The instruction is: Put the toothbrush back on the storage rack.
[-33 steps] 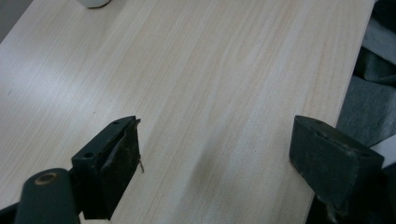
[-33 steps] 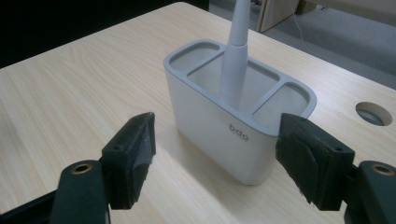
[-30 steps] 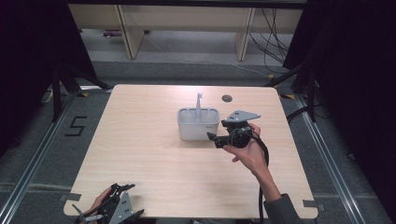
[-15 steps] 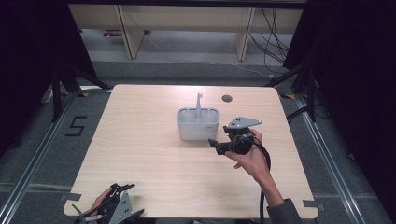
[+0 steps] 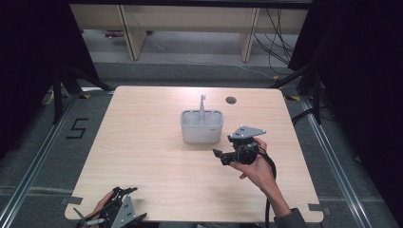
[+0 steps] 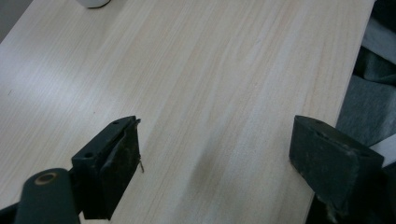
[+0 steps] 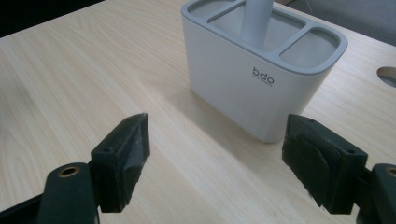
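The right gripper [image 5: 219,156] is held up a little over the wooden table [image 5: 142,156] in the person's right hand [image 5: 259,168]. Its two black jaws stand wide apart and there is nothing between them. Just in front of those jaws, a bit ahead and off to one side, stands a white holder [image 5: 201,127] with a few open slots on top. In the right gripper view the holder [image 7: 261,79] sits past the jaw tips, not touching them, and small letters on its side read "bdo". A thin white stick [image 5: 202,105] stands straight up out of the holder's middle slot. Farther off behind the holder there is a small round hole [image 5: 231,100] in the table.

The left gripper [image 5: 124,191] is low at the near edge of the table, well away from the holder, held in the person's left hand [image 5: 102,209]. In the left gripper view its jaws are spread wide too, with bare wood [image 6: 210,93] between them. A black cable [image 5: 267,209] hangs down from the right gripper past the wrist
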The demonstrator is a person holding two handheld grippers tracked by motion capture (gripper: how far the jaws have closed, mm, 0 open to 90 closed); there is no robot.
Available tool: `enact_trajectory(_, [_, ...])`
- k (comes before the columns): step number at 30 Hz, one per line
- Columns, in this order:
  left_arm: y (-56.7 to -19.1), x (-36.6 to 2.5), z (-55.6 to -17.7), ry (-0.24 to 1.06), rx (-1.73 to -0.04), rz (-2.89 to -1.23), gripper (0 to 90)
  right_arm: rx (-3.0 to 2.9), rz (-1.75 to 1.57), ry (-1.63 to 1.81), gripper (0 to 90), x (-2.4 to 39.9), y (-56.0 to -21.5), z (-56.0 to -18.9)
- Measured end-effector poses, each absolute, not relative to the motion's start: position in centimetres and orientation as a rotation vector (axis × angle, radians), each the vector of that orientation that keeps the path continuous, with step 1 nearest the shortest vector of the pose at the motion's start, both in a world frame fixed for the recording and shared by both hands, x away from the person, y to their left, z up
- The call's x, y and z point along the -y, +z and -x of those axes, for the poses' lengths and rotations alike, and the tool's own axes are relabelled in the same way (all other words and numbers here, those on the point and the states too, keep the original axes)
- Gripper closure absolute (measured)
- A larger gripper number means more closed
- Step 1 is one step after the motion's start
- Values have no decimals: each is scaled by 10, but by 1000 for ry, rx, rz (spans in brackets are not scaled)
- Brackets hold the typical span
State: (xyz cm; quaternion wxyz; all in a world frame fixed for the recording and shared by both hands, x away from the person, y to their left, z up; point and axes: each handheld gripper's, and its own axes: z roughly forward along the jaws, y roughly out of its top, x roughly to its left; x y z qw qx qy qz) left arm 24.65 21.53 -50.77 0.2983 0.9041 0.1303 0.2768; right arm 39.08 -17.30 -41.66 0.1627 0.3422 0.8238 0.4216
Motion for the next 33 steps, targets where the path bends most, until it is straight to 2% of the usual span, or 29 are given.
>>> enact_trajectory(33, [-508, -216, -246, 736, -346, -2405, 159, -2420, -1020, 1157, 221, 187, -455, -353])
